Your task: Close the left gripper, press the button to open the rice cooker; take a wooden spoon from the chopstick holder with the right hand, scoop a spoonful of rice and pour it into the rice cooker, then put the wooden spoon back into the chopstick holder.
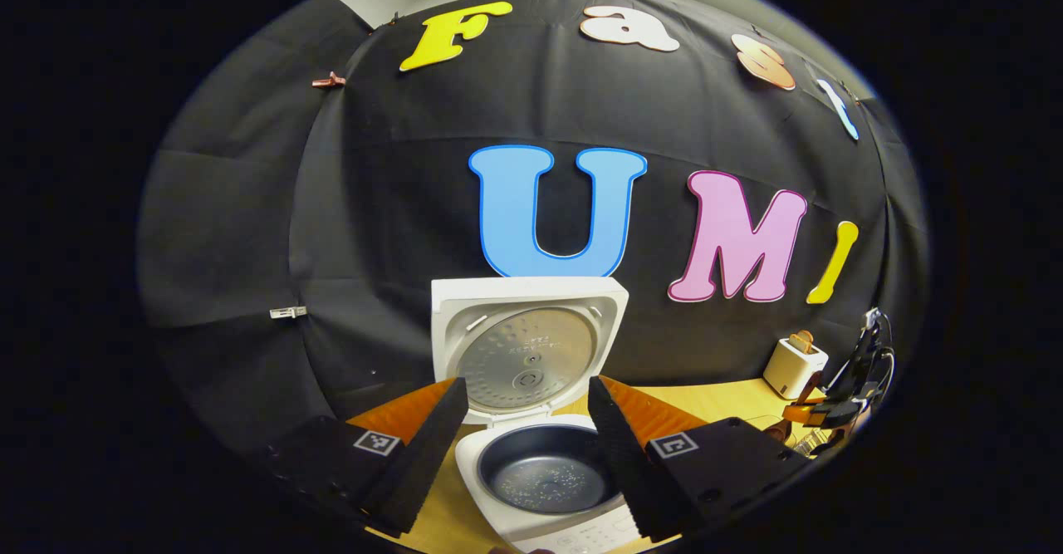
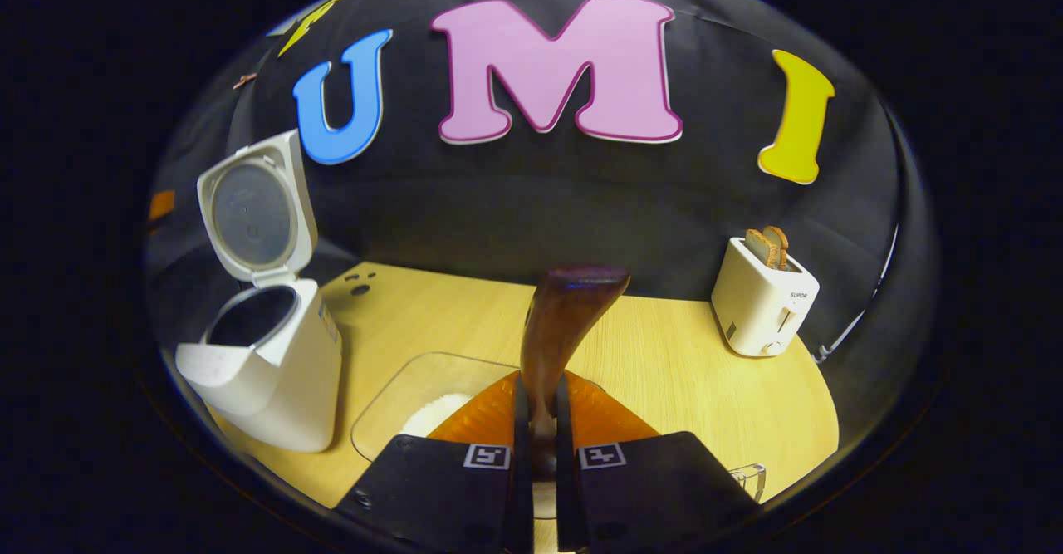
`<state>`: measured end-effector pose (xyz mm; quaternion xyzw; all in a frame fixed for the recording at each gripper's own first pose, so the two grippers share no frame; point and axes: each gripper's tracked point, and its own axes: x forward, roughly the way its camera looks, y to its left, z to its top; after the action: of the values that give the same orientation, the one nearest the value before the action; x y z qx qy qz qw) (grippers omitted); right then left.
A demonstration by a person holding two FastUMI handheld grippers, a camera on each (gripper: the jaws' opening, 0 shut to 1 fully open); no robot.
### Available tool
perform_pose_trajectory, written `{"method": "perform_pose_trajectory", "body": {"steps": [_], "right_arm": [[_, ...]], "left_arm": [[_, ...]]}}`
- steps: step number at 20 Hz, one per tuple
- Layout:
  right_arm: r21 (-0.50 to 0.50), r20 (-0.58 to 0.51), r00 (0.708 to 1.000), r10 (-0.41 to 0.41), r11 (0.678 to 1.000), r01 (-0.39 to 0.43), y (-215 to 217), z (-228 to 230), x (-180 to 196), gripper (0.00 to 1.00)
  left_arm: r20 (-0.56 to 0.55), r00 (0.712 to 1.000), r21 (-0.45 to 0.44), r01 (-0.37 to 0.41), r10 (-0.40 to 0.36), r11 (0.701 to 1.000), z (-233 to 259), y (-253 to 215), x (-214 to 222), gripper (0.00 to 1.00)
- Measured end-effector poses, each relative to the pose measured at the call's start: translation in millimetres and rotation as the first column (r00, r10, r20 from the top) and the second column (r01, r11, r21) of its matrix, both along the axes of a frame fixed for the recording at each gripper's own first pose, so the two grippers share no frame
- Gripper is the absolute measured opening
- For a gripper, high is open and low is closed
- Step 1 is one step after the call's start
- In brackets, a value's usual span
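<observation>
Wooden spoon in R gripper

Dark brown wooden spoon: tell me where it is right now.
In the right gripper view the dark brown wooden spoon stands clamped between the right gripper, bowl up, above the clear glass rice dish, right of the open white rice cooker.

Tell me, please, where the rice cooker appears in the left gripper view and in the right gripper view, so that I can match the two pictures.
Left gripper view: the rice cooker is at bottom centre, lid up, between the left tool's fingers.
Right gripper view: the rice cooker stands at the left edge, lid raised, beside the glass bowl.
Shared landmark: the white toaster, at the right in both views.
</observation>
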<state>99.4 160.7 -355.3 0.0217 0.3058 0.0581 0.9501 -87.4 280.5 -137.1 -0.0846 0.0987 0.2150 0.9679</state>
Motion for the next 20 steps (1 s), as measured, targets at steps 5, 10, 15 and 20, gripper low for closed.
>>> {"method": "perform_pose_trajectory", "body": {"steps": [5, 10, 15, 20], "right_arm": [[0.017, -0.056, 0.998, -0.028, 0.999, 0.029, 18, -18, -9, 0.15], [0.196, -0.106, 0.987, -0.121, 0.971, 0.140, 36, -21, -3, 0.15], [0.400, -0.181, 0.960, -0.214, 0.875, 0.271, 46, -28, 5, 0.15], [0.545, -0.258, 0.909, -0.327, 0.728, 0.417, 30, -32, 5, 0.15]], "left_arm": [[-0.012, 1.000, -0.022, -0.007, 0.007, 1.000, -12, 17, 0, 0.93], [-0.011, 1.000, -0.031, -0.005, 0.005, 1.000, -18, 23, 5, 0.93], [-0.006, 1.000, -0.022, -0.001, 0.001, 1.000, -16, 23, 7, 0.93], [-0.003, 1.000, -0.005, -0.004, 0.004, 1.000, -12, 22, 4, 0.93]]}}
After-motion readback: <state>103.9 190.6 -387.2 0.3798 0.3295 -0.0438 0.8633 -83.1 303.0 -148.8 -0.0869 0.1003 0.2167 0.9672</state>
